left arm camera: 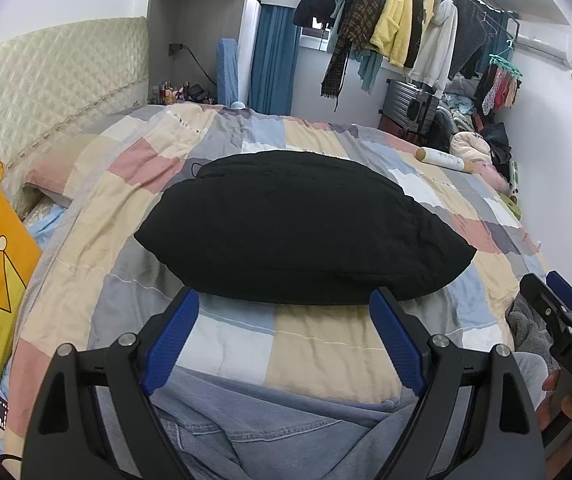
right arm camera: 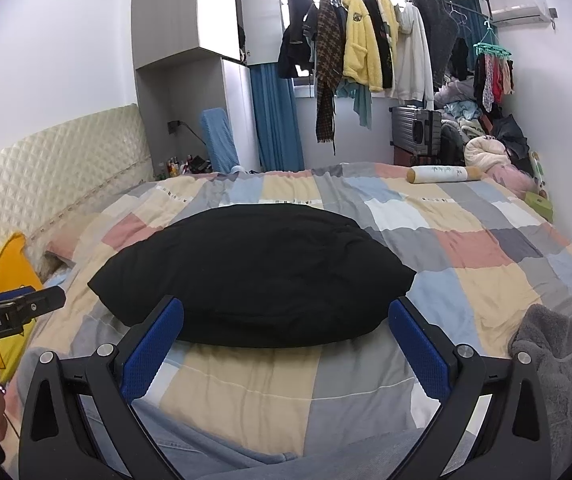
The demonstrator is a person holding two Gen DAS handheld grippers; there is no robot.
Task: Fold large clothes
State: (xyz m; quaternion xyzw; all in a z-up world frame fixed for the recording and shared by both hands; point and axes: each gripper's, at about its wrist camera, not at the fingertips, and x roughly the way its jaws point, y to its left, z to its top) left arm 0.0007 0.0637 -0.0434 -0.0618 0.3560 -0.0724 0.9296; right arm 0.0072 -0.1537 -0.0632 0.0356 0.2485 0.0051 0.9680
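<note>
Left wrist: black garment (left arm camera: 301, 228) folds indistinct; left tool (left arm camera: 284, 328) agape.

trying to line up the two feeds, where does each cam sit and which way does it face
Left wrist view: sits on the left gripper, looking forward across the patchwork quilt at the folded black garment; its own open blue fingers frame the bottom, and the right gripper with the person's hand enters at the right edge.
Right wrist view: sits on the right gripper, facing the same way at the garment; its open fingers show, and the left gripper enters from the left.
Shared: garment, quilt, headboard, clothes rack, bolster.
</note>
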